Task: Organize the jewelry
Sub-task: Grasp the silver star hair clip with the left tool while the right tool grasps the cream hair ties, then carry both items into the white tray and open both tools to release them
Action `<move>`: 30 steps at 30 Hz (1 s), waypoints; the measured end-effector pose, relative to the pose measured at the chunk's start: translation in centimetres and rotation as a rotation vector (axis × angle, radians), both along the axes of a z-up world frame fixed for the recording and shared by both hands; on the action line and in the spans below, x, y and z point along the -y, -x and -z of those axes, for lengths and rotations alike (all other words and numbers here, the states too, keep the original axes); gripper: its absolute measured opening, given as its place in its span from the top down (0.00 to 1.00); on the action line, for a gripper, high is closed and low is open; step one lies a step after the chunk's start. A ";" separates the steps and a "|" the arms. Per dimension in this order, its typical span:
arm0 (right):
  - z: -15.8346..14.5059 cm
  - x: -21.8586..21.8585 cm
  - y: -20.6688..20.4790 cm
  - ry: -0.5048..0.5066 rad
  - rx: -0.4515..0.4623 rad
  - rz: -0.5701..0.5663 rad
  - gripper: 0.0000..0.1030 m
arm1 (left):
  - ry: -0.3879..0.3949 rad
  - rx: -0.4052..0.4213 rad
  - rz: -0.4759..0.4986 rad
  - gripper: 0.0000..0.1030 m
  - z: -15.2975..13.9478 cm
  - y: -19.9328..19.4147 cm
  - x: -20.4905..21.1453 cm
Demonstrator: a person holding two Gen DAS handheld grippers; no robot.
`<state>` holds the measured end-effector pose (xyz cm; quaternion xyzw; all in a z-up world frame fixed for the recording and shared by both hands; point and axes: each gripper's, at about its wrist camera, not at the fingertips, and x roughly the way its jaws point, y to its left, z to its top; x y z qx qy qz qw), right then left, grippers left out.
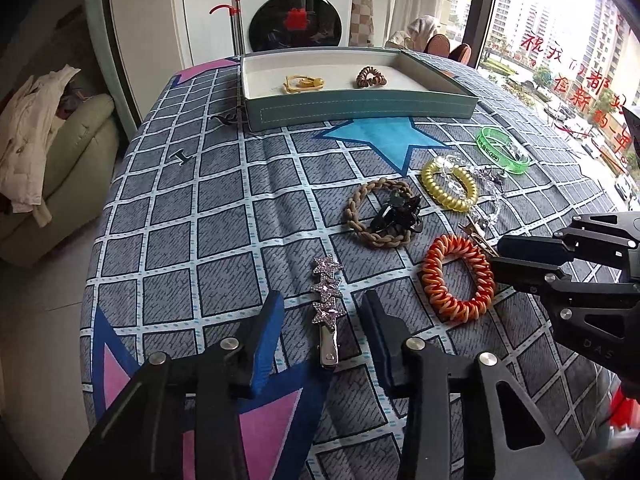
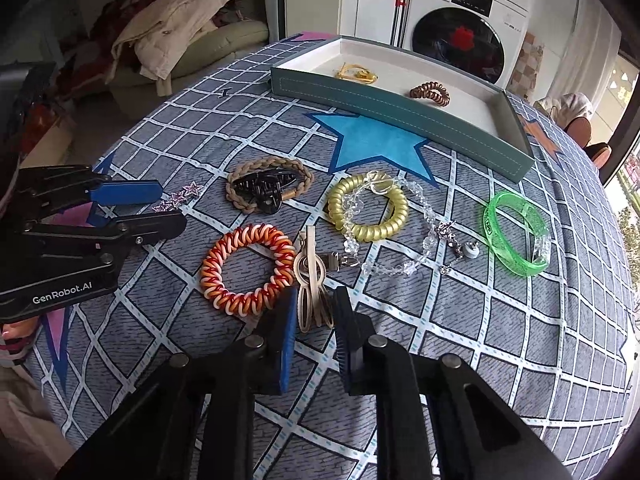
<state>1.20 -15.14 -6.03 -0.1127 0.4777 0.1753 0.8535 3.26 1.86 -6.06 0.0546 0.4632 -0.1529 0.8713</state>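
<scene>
A teal tray [image 1: 360,109] with a white inside stands at the far side and holds a yellow piece [image 1: 303,83] and a brown coil tie [image 1: 371,76]. My left gripper [image 1: 322,312] is open, its fingers on either side of a star hair clip [image 1: 327,295] on the cloth. My right gripper [image 2: 316,312] is open around the near end of a beige hair clip [image 2: 310,280]. An orange coil tie [image 2: 247,269], braided band [image 2: 269,186] with a black claw clip [image 2: 262,189], yellow coil tie [image 2: 367,207], clear bead bracelet [image 2: 404,240] and green bangle [image 2: 516,234] lie on the cloth.
The table carries a grey checked cloth [image 1: 224,216] with a blue star [image 1: 384,136]. A washing machine [image 1: 295,4] stands behind the table. A sofa [image 1: 52,168] with clothes is to the left. A window [image 1: 560,60] is on the right.
</scene>
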 end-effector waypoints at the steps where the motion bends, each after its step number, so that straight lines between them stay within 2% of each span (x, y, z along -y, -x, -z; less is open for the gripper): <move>1: 0.0 0.0 0.0 0.000 -0.001 0.004 0.82 | 0.001 0.001 0.004 0.48 0.0 0.0 0.1; 3: -0.1 0.1 0.0 -0.006 -0.002 0.015 0.82 | 0.003 0.006 0.010 0.64 -0.1 0.1 0.1; 6: -0.6 0.4 0.1 -0.035 0.010 0.036 0.97 | 0.010 0.005 0.015 0.64 -0.1 0.1 0.0; 16: -1.5 2.6 0.0 -0.127 0.005 0.114 0.98 | 0.062 0.011 0.006 0.64 -1.1 0.4 -0.8; 30: -4.6 5.9 -1.7 -0.267 0.035 0.193 0.98 | 0.092 0.072 0.013 0.64 -4.8 -0.9 -0.3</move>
